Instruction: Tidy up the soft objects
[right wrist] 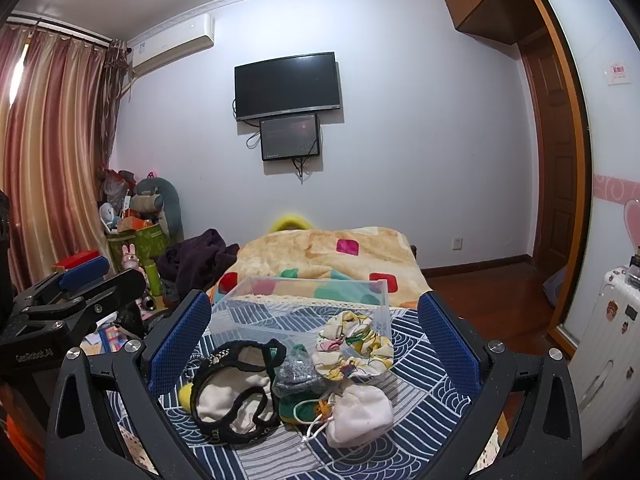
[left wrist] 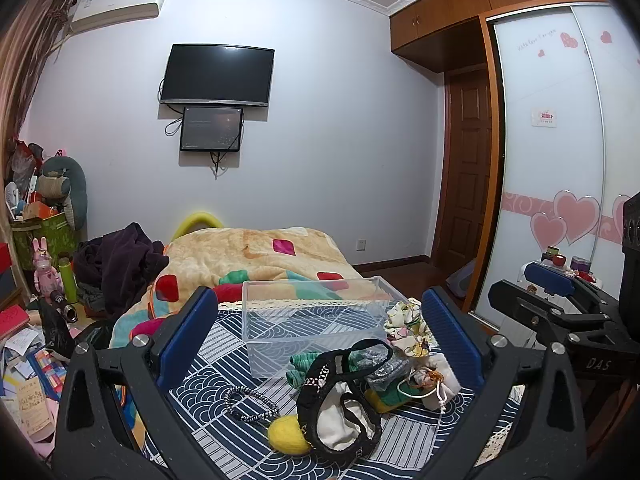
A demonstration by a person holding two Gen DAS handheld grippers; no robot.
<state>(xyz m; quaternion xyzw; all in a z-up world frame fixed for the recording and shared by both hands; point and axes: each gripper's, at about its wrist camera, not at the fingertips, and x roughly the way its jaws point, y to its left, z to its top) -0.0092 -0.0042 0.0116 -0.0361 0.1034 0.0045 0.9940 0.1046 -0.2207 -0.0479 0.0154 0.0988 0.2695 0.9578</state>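
A clear plastic box stands empty on a blue patterned cloth. In front of it lies a pile of soft items: a black headband over a cream pouch, a yellow felt ball, a beaded black-and-white hair tie, a floral scrunchie, a grey knit piece, a green item and a white drawstring pouch. My left gripper is open above the pile. My right gripper is open above it too, holding nothing.
A bed with a patchwork blanket lies behind the box. Dark clothes and clutter pile up at the left. A wardrobe with sliding doors and a white suitcase stand at the right.
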